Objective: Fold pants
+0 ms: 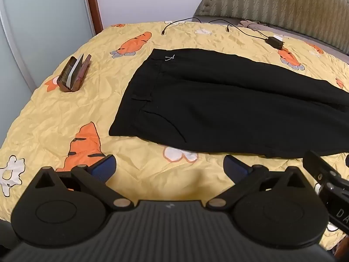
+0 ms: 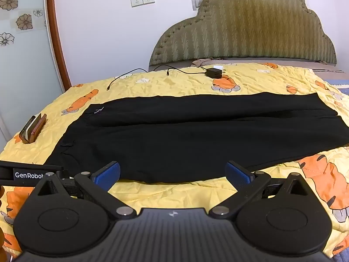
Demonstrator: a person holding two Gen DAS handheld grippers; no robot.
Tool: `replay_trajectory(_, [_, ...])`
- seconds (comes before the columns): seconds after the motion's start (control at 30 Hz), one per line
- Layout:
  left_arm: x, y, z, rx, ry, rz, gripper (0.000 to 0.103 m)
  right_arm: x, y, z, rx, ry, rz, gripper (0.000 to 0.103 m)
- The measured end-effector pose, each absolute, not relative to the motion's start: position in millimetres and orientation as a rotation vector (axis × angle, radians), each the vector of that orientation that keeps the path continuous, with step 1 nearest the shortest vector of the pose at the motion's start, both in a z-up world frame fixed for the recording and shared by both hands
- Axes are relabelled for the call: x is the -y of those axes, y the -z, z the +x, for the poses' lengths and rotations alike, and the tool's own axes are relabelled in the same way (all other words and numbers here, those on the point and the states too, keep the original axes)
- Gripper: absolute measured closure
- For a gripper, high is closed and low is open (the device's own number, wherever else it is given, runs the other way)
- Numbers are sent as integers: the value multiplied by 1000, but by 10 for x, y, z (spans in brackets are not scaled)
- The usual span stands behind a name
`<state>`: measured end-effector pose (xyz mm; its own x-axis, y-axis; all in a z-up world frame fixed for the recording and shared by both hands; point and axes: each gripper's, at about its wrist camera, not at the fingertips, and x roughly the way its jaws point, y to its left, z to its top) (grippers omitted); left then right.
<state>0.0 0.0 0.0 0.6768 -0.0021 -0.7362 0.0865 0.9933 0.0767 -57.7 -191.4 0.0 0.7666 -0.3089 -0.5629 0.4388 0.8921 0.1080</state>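
Pants [image 2: 196, 135], black and laid flat, stretch across the yellow carrot-print quilt [image 1: 54, 113] just ahead of both my grippers. My left gripper [image 1: 170, 166] has its blue pads [image 1: 104, 166] spread wide with nothing between them, hovering over bare quilt just short of the near edge of the pants, by the waistband end. My right gripper [image 2: 173, 172] is spread just as wide and also holds nothing; its pads [image 2: 238, 174] sit at the near edge of the pants, around the middle of the legs, and I cannot tell whether they touch the cloth. The waistband lies to the left, with a small white tag [image 1: 169, 58] on it; the legs run off to the right. Left of the waistband, apart from it, a brown case [image 1: 74, 74] stands open on the quilt. Farther back, a black charger [image 2: 214, 72] with trailing cables lies near the padded headboard [image 2: 250, 28].
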Motion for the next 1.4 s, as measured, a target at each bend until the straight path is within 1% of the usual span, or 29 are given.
replay_trajectory(0.3, [55, -27, -53, -811, 39, 136, 0, 1868, 10, -581, -558, 399, 233, 0])
replay_trajectory(0.53, [3, 48, -16, -830, 33, 116, 0, 1747, -15, -585, -538, 385, 151, 0])
replay_trajectory(1.4, [15, 71, 11, -841, 36, 121, 0, 1749, 30, -508, -555, 388, 171, 0])
